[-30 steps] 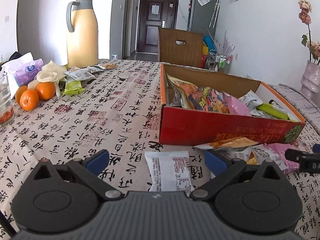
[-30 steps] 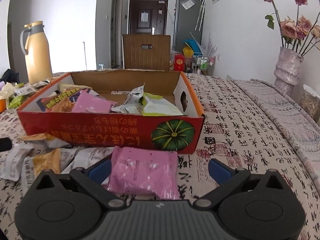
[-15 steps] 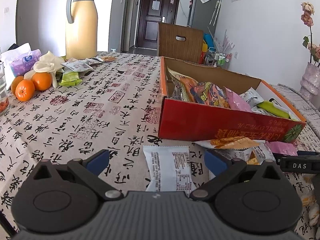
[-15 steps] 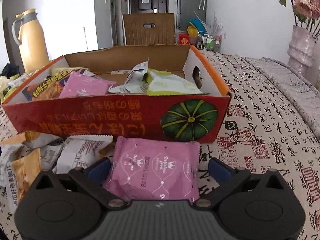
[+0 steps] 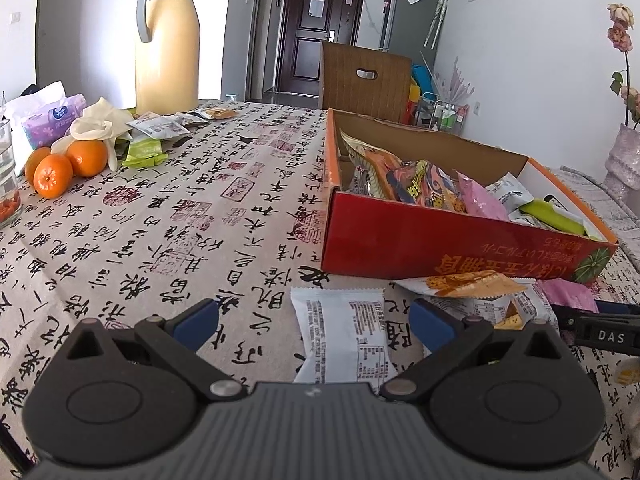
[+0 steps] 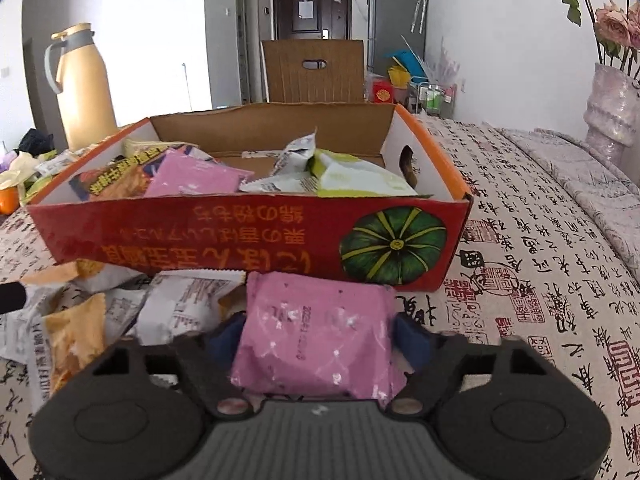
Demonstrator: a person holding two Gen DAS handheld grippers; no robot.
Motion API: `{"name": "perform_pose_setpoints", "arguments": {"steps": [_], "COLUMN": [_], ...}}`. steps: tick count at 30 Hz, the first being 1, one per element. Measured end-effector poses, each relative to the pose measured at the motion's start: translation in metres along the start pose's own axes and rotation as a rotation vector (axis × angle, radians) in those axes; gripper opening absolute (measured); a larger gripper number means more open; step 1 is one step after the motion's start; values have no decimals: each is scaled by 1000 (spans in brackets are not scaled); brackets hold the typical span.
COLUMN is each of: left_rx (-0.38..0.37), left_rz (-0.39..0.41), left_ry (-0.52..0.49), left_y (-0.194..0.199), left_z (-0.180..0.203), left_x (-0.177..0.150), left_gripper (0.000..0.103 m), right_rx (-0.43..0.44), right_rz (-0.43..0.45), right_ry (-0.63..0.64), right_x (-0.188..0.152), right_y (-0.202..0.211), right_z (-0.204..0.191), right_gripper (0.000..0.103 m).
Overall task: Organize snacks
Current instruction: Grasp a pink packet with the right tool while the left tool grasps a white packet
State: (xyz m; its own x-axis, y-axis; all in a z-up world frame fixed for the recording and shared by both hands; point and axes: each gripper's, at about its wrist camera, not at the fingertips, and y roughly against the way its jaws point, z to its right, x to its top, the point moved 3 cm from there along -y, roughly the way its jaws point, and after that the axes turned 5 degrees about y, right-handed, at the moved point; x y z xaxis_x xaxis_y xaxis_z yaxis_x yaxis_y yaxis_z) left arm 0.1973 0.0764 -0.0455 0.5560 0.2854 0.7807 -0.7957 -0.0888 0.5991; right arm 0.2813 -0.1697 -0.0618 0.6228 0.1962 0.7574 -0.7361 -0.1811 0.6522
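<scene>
Right gripper (image 6: 318, 334) closing on a pink snack packet (image 6: 316, 340), blue fingers (image 6: 412, 340) squeezing its sides, packet edges puckered, just in front of the red pumpkin-print cardboard box (image 6: 248, 236) already holding assorted snacks. Left gripper (image 5: 316, 320) w/ fingers (image 5: 196, 318) spread wide either side of a white snack packet (image 5: 344, 336) lying flat on the calligraphy-print surface (image 5: 180, 216), not touching it. More loose packets (image 6: 80, 320) lie btwn the two grippers. Tangerines (image 5: 60, 164) and yellow thermos jug (image 5: 168, 40) far left.
</scene>
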Motion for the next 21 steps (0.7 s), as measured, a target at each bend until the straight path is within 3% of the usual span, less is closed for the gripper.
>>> {"name": "perform_pose_setpoints", "arguments": {"steps": [3, 21], "left_rx": [8, 86], "left_rz": [-4, -104], "left_ry": [-2, -56], "left_y": [-1, -17], "left_z": [0, 14], "left_x": [0, 2], "left_gripper": [103, 103], "right_rx": [-3, -48], "right_rz": [24, 182], "right_ry": [-9, -155], "right_x": [-2, -20], "right_y": [8, 53], "right_z": [2, 34], "right_gripper": [64, 64]}}
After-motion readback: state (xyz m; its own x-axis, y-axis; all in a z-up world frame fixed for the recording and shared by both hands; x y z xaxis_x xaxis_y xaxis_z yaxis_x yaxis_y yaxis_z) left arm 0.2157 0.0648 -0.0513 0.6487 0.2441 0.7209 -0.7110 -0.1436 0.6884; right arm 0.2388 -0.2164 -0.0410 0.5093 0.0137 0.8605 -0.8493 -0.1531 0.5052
